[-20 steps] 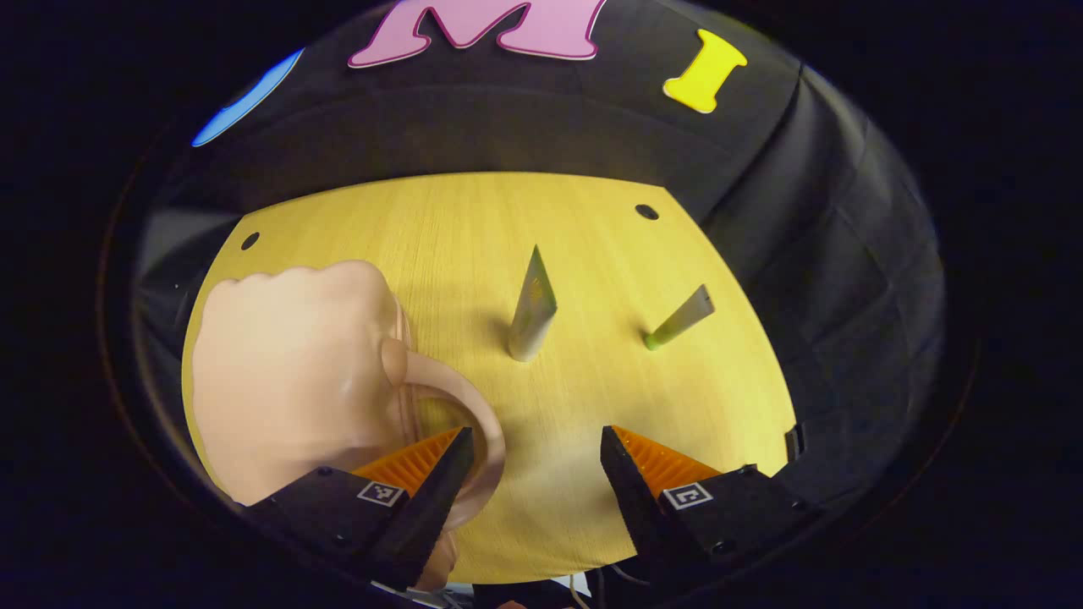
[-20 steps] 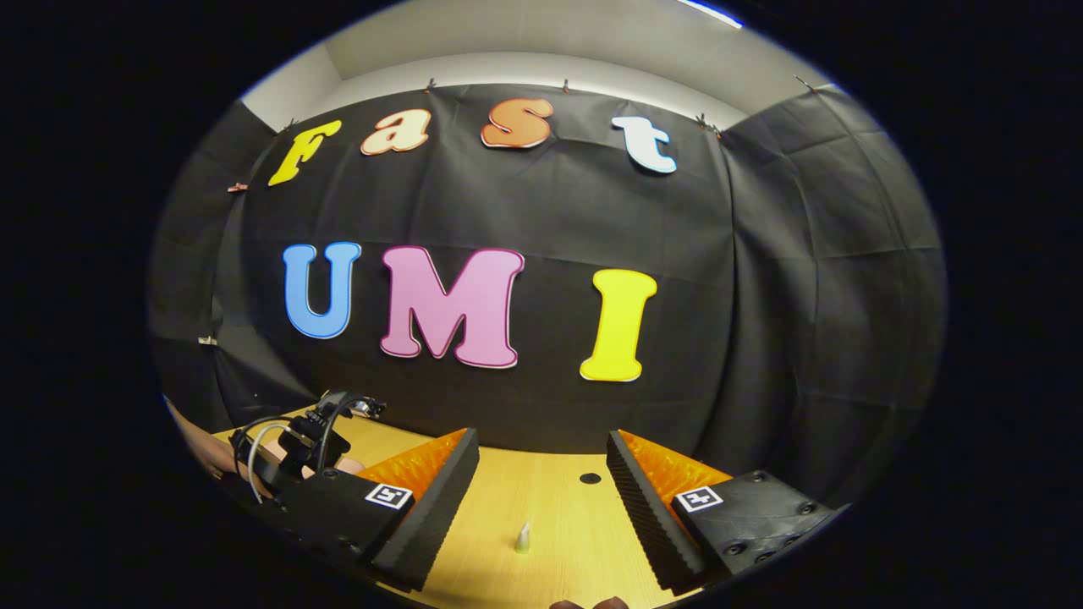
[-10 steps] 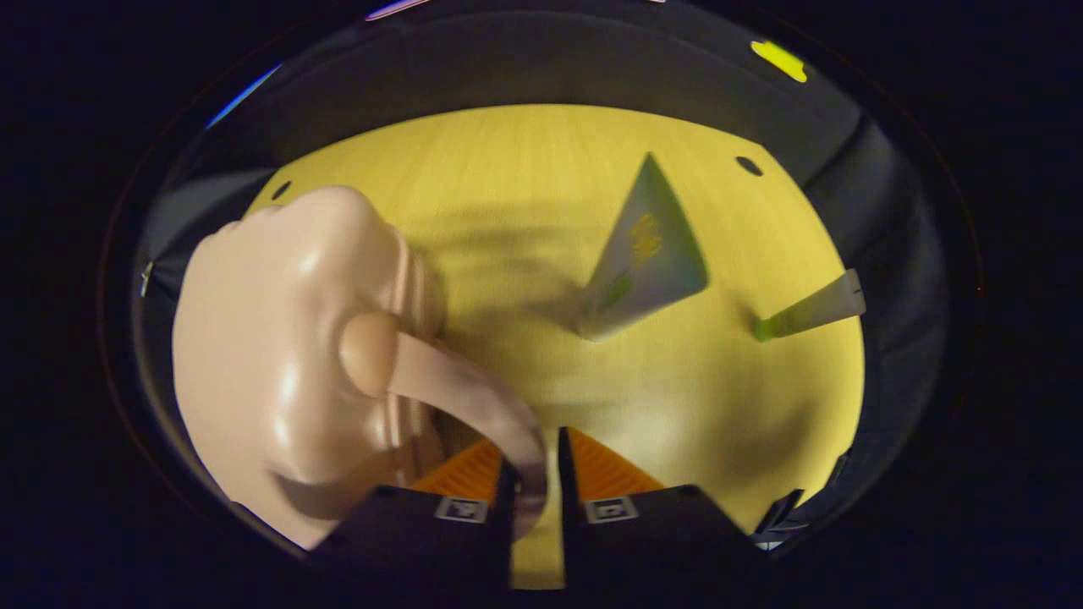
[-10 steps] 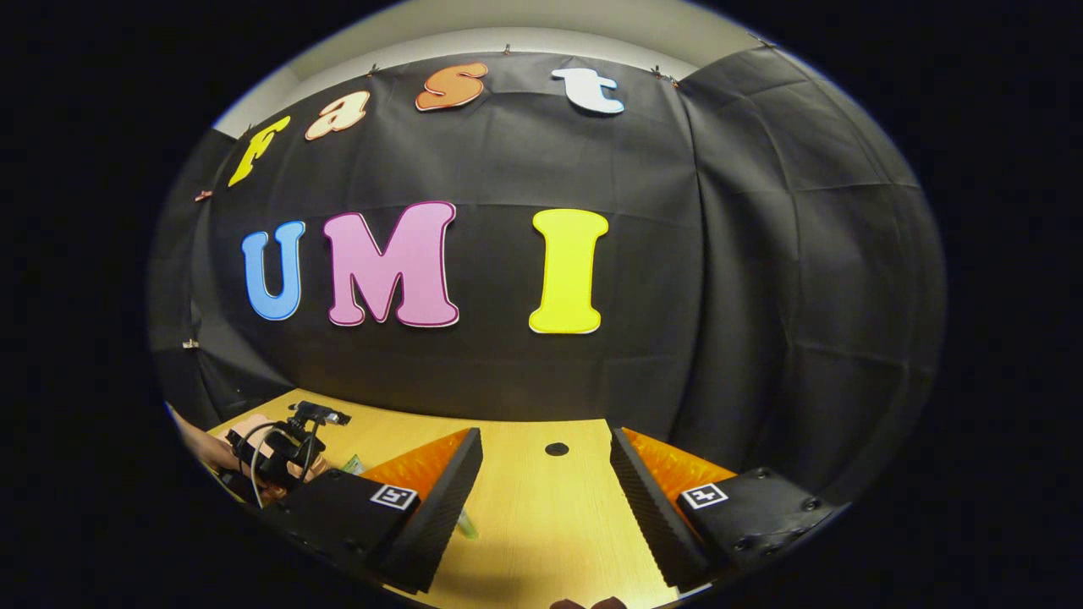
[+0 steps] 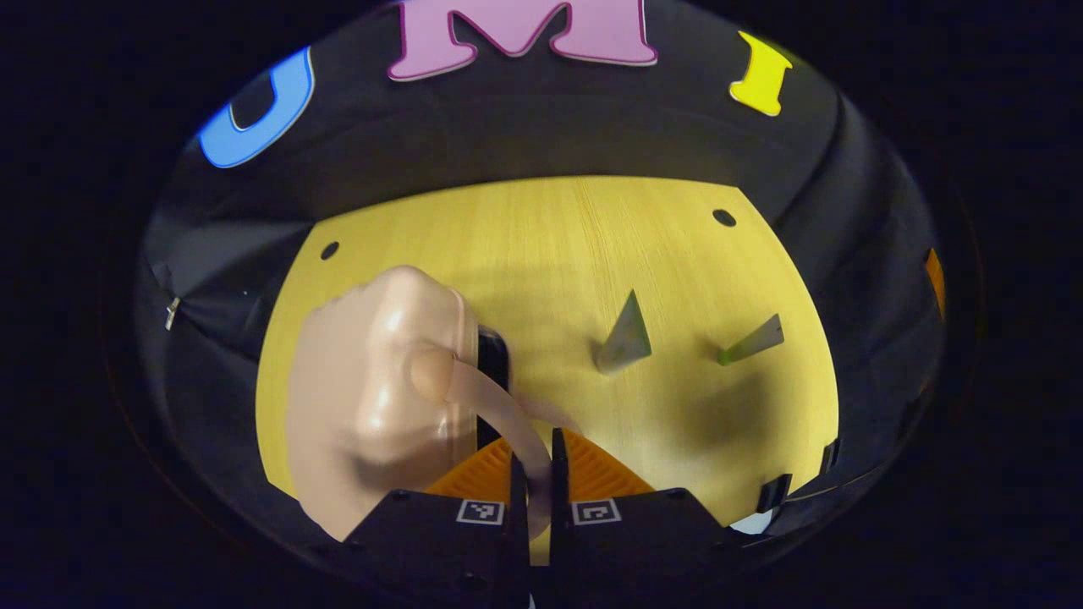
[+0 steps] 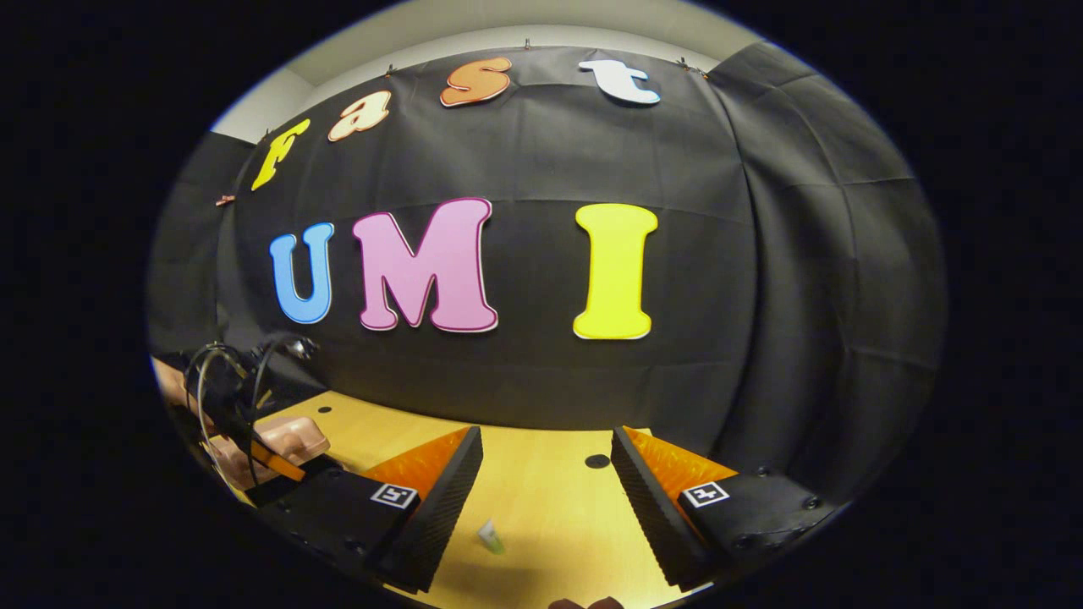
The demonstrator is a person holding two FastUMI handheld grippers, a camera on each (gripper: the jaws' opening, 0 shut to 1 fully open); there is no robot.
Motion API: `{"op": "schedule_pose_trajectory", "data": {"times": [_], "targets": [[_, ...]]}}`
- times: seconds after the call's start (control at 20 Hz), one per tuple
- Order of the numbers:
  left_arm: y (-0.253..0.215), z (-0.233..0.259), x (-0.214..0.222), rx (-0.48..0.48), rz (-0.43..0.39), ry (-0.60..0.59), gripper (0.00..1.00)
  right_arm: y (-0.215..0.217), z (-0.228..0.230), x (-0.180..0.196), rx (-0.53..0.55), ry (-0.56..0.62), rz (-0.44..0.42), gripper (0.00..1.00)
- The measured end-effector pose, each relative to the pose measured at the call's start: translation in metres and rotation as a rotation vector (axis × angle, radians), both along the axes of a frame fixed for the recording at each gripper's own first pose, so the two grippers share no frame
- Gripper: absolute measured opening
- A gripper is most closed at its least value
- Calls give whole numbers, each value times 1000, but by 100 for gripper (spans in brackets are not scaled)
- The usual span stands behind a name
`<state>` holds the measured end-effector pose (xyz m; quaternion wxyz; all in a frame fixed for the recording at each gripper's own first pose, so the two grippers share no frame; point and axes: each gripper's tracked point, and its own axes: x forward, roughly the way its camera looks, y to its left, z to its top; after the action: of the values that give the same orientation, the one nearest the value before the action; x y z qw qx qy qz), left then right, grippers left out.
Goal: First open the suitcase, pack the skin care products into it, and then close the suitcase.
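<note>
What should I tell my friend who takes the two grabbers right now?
Left gripper: shut on the curved handle of the small peach-pink hard-shell suitcase, which sits on the yellow wooden table.
Right gripper: open, holding nothing, above the table's right part.
Two skin care tubes stand on the table, apart from the case: a grey-green tube and, further right, a slimmer tube with a green cap.
Done: handle grasped. A dark gap shows at the case's edge, so it may be starting to open.
Left: open fully, pack both tubes, close.
</note>
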<state>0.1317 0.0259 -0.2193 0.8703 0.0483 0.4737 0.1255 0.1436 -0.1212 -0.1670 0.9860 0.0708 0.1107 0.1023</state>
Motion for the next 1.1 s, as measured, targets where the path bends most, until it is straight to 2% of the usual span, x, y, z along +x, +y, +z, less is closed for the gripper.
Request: {"op": "schedule_pose_trajectory", "data": {"times": [0.15,0.2,0.35,0.6,0.75,0.85,1.1], "targets": [[55,74,-10,78,32,-116,12,32,15,12,27,-22,33,97],[74,93,-17,90,57,-159,14,43,24,14,29,-39,41,97],[147,138,-41,132,139,-255,14,73,47,20,13,-95,48,97],[296,172,-75,143,237,-325,12,130,68,14,18,-101,43,97],[380,147,-96,155,286,-286,12,164,73,13,-4,-87,48,97],[429,113,-107,143,307,-236,12,184,75,10,-11,-66,41,97],[509,3,-123,20,344,-119,12,219,49,-1,1,52,-18,97]]}}
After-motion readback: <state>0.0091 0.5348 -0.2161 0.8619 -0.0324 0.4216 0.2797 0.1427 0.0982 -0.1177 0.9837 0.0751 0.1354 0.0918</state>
